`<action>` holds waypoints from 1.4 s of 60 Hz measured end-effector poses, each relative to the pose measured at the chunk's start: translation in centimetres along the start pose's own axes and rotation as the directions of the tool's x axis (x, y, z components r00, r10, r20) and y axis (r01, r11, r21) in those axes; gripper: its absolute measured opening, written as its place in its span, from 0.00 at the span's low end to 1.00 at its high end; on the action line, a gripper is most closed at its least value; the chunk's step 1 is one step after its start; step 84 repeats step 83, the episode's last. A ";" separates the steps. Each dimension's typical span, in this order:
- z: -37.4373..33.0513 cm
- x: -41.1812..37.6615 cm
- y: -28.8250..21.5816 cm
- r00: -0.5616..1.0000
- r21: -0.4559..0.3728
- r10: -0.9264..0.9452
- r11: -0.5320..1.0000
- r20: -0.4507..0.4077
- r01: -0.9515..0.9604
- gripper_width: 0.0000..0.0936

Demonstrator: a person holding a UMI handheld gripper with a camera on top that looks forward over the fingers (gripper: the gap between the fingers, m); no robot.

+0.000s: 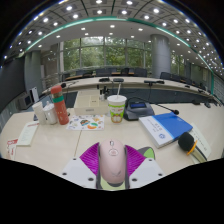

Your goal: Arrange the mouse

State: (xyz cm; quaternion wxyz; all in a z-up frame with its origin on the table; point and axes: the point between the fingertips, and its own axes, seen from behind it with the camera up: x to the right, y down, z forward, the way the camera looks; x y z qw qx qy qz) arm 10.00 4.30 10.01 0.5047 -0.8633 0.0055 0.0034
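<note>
Between the gripper's purple pads sits a pale pink mouse, pinched from both sides.

Held at the near edge of the white table, the mouse has a paper cup with a green band standing beyond it, a blue book far right, and a red bottle far left beside a printed sheet.

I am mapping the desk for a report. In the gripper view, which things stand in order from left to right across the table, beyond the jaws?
Bottle → cup → book → black mouse. Nearer, the jaws are shut on the pink mouse.
</note>
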 end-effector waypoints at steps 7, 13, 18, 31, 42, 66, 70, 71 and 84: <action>2.8 3.2 5.5 1.000 -0.077 -0.006 0.997 -0.021 0.005 0.34; 4.2 4.0 8.3 1.000 -0.118 0.023 0.993 -0.019 -0.025 0.40; 4.4 4.1 9.9 1.000 -0.146 0.031 0.989 0.003 -0.030 0.51; -0.5 4.1 8.3 0.999 -0.134 -0.033 0.990 0.004 0.033 0.91; -11.3 3.0 5.8 0.999 -0.097 -0.040 0.995 -0.012 0.038 0.92; -33.0 -1.4 6.4 0.993 -0.016 -0.111 0.994 -0.050 0.110 0.92; -34.6 -1.6 6.4 0.994 -0.005 -0.104 0.995 -0.045 0.104 0.91; -34.9 -1.6 6.4 0.994 -0.003 -0.102 0.995 -0.045 0.102 0.91; -36.7 -2.4 7.0 0.995 0.016 -0.089 0.996 -0.044 0.090 0.91</action>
